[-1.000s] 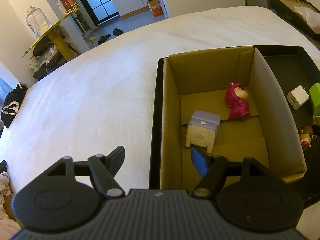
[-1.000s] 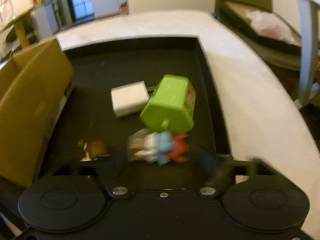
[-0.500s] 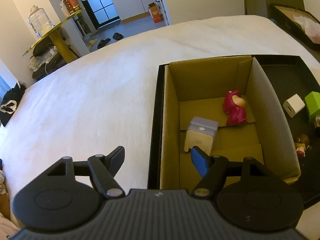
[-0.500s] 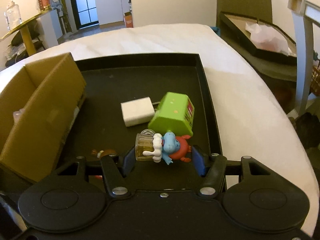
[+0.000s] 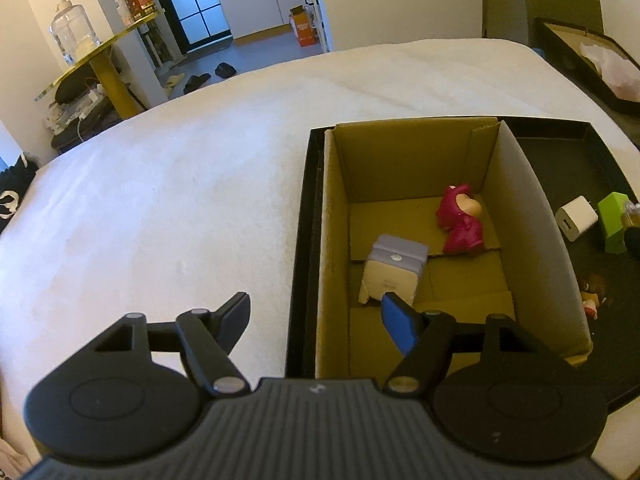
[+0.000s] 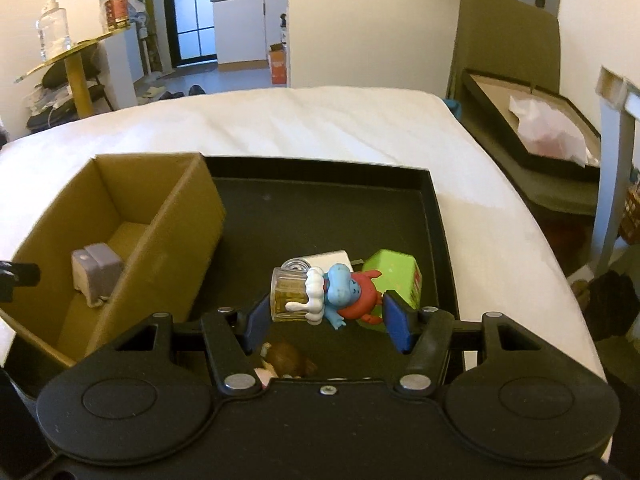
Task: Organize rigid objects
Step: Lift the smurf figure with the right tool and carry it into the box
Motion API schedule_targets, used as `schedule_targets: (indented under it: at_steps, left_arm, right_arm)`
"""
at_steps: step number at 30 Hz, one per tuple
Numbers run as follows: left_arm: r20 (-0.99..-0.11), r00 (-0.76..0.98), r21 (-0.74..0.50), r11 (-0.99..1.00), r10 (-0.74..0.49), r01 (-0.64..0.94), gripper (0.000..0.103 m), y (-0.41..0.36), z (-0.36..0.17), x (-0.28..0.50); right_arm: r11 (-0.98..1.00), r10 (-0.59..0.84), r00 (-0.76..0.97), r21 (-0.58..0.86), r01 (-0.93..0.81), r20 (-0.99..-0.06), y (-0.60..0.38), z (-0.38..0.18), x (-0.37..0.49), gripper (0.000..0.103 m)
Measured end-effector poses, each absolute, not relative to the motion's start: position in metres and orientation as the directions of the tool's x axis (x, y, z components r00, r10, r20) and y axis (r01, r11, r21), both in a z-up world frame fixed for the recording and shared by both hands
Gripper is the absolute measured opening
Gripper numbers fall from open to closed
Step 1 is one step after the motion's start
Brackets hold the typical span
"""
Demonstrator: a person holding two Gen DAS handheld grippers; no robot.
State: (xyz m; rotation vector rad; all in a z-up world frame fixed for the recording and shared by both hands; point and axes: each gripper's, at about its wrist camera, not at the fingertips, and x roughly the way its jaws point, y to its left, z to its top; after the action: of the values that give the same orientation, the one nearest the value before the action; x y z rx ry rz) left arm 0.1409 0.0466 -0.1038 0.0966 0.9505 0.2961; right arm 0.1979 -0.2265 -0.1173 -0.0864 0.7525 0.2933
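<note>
My right gripper (image 6: 326,312) is shut on a blue figurine with a red body and a yellow mug (image 6: 328,294), lifted above the black tray (image 6: 320,216). Under it on the tray lie a white charger cube (image 6: 332,258), a green box (image 6: 396,280) and a small brown-haired doll (image 6: 286,364). The cardboard box (image 6: 176,232) stands in the tray's left part. It holds a lilac-and-white gadget (image 5: 394,272) and a pink figure (image 5: 460,220). My left gripper (image 5: 316,316) stands open over the box's near left corner with nothing between its fingers.
The tray rests on a white bed (image 5: 160,208). A second black tray with white plastic (image 6: 548,136) sits on a low stand to the right. A yellow side table with a glass jar (image 5: 76,40) stands far left, beyond the bed.
My right gripper closed on the blue figurine and raised it off the tray. The left gripper drew back slightly, so the box looks farther off.
</note>
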Motion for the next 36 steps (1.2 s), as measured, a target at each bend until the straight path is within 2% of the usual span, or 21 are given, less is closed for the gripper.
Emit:
schedule_targets:
  at_steps: [2, 4, 6, 9, 15, 36]
  left_arm:
    - [-0.792, 0.542, 0.206, 0.958, 0.283, -0.2, 0.066, 0.047, -0.105, 0.141]
    - [-0.791, 0.546, 0.2, 0.96, 0.276, -0.196, 0.054, 0.047, -0.105, 0.141]
    - [-0.795, 0.543, 0.194, 0.962, 0.269, -0.192, 0.027, 0.047, -0.106, 0.142]
    - [-0.807, 0.539, 0.167, 0.969, 0.24, -0.181, 0.014, 0.049, -0.107, 0.142]
    - [-0.808, 0.547, 0.136, 0.972, 0.219, -0.189, 0.009, 0.053, -0.107, 0.14]
    - [-0.825, 0.533, 0.099, 0.977, 0.187, -0.188, 0.008, 0.061, -0.113, 0.14]
  right_arm:
    - [0.953, 0.238, 0.697, 0.025, -0.302, -0.677, -0.222, -0.11, 0.198, 0.058]
    - [0.95, 0.248, 0.703, 0.024, -0.312, -0.666, -0.216, -0.102, 0.197, 0.058]
    - [0.945, 0.26, 0.71, 0.021, -0.327, -0.654, -0.21, -0.093, 0.196, 0.058]
    - [0.937, 0.276, 0.72, 0.012, -0.348, -0.637, -0.202, -0.082, 0.196, 0.058]
    - [0.924, 0.302, 0.728, 0.002, -0.381, -0.615, -0.186, -0.068, 0.198, 0.058]
    - [0.855, 0.365, 0.693, -0.07, -0.513, -0.622, -0.121, -0.06, 0.197, 0.058]
